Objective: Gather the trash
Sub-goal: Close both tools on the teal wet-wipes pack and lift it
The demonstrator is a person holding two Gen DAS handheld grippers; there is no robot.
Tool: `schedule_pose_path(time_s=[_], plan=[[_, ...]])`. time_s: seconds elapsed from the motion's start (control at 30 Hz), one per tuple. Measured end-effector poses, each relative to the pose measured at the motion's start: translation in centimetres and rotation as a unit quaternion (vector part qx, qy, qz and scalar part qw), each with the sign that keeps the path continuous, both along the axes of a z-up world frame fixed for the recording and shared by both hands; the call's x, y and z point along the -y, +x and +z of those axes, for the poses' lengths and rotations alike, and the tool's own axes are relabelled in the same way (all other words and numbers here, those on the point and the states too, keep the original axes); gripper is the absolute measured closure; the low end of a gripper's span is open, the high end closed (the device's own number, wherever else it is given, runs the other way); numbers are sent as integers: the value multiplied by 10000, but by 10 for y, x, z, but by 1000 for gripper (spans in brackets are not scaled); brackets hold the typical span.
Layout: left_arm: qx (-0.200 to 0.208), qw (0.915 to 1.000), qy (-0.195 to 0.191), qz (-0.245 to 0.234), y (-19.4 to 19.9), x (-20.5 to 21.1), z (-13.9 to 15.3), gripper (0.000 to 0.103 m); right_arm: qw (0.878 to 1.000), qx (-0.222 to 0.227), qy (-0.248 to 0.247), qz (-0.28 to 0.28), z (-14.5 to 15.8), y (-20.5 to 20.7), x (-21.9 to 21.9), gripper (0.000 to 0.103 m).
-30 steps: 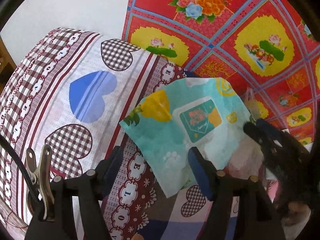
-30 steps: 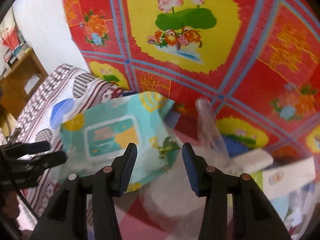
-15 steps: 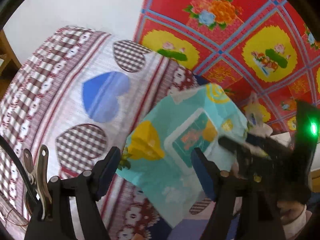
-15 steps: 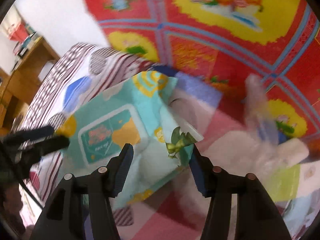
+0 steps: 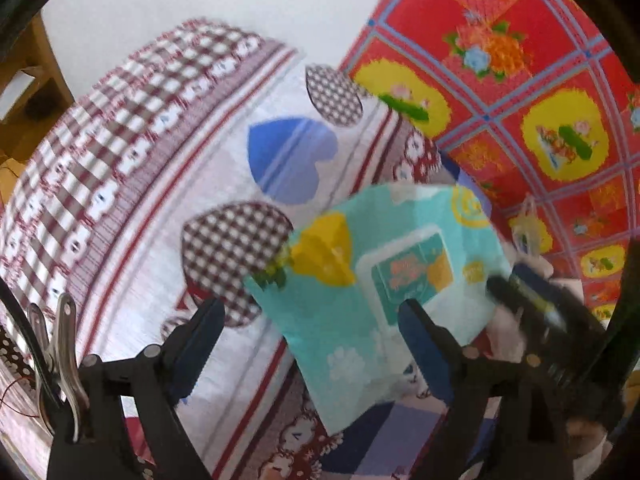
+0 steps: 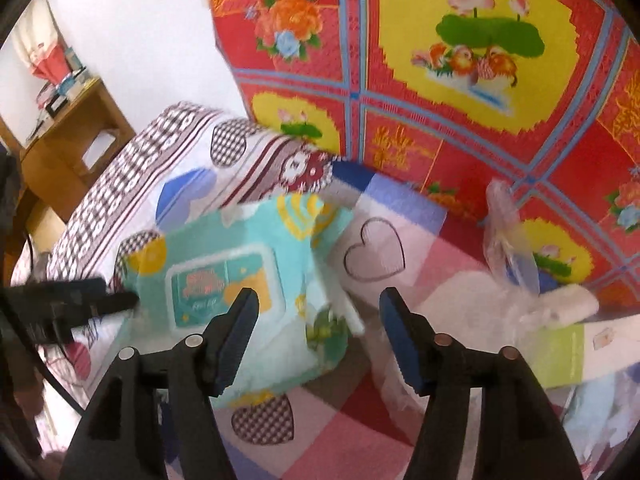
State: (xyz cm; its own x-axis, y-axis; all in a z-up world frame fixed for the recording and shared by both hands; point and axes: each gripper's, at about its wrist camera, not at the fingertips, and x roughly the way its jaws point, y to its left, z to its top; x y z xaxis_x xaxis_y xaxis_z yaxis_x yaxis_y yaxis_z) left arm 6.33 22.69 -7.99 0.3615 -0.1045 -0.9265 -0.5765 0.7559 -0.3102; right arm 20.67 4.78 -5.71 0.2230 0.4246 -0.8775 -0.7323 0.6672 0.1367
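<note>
A teal wet-wipes pack (image 5: 404,276) (image 6: 224,276) lies tilted on the heart-print bedding. My left gripper (image 5: 312,344) is at its left side with its jaws opening. The pack's lower left part shows between the fingers, and no pad presses on it. My right gripper (image 6: 320,332) hangs over the pack's right corner, its jaws opening too, the pads clear of it. In each wrist view the other gripper shows at the pack's far edge: the right one (image 5: 536,296) and the left one (image 6: 88,300). A crumpled clear plastic bag (image 6: 508,232) lies to the right.
A large pillow (image 5: 140,184) with check and blue hearts fills the left. A red flowered cloth (image 6: 480,80) hangs behind the bed. White tissue (image 6: 568,300) and a green-and-white card (image 6: 560,356) lie at the right. A wooden desk (image 6: 68,152) stands at the far left.
Both grippers' fingers have spread wider. The left wrist view has slid towards the pillow, so the pack sits lower and further right in it. The pack stays on the bed.
</note>
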Motion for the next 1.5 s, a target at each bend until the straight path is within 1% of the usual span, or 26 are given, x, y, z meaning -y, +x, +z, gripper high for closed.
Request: schedule_pose_path(time_s=[0.07,0.1,0.17,0.23,0.3,0.37,0.43,0.53,0.63,0.67,0.73,0.77,0.8,0.83,0.93,1.0,1.07,1.13,1.23,1.27,1.37,1.43,1.5], plan=[[8,9999,-108,-125,-1,7,-5,11,10000,-70,-54,43,-5,7,-6,38],[0,9998,-122,-179,-1,11,-8,11,9998,-98,-158,79,-11,9,-10,38],[-33,9997,-47,-229,-1,15,-12,12,9992,-246,-305,95,-24,12,-16,38],[-117,9996,74,-251,0,19,-17,12,9980,-529,-336,82,-35,14,-16,38],[-149,9995,91,-250,1,19,-22,12,9975,-677,-201,59,-39,15,-12,38],[-47,9995,168,-257,1,22,-23,12,9969,-767,-149,51,-41,15,-11,38],[-47,9992,256,-317,3,26,-24,12,9962,-860,-126,36,-43,15,-9,38],[-68,9984,398,-402,11,35,-28,12,9929,-1190,-23,3,-48,15,-5,38],[-127,9974,509,-484,22,45,-33,12,9924,-1226,-52,20,-48,11,-5,39],[-126,9972,538,-503,22,47,-33,12,9918,-1278,-58,63,-47,8,-5,43],[-111,9972,544,-507,26,49,-34,12,9908,-1339,-48,197,-47,0,-7,47],[-107,9972,531,-511,26,50,-35,12,9914,-1276,-96,262,-46,-6,-9,52],[-109,9972,522,-520,28,52,-35,12,9924,-1171,-171,337,-45,-12,-11,54],[-96,9972,501,-546,29,53,-35,12,9934,-1062,-210,379,-44,-18,-11,55],[-38,9965,487,-681,30,58,-36,12,9945,-986,-177,309,-43,-28,-7,56],[-9,9960,495,-745,29,60,-36,14,9946,-1022,-81,161,-42,-31,1,59],[-2,9956,532,-767,21,58,-33,20,9939,-1106,39,-19,-42,-32,10,66],[8,9947,588,-849,20,59,-32,24,9924,-1197,166,-232,-43,-34,19,69],[41,9941,518,-956,21,65,-32,30,9913,-1181,257,-519,-43,-41,33,70],[48,9940,488,-974,23,54,-34,34,9910,-1168,272,-587,-43,-42,36,72],[64,9946,343,-973,25,46,-33,45,9882,-1189,465,-847,-39,-52,52,75],[58,9941,234,-1054,22,44,-30,47,9872,-1153,525,-969,-35,-59,60,75],[130,9923,216,-1216,20,50,-25,47,9861,-1104,588,-1095,-29,-65,72,75]])
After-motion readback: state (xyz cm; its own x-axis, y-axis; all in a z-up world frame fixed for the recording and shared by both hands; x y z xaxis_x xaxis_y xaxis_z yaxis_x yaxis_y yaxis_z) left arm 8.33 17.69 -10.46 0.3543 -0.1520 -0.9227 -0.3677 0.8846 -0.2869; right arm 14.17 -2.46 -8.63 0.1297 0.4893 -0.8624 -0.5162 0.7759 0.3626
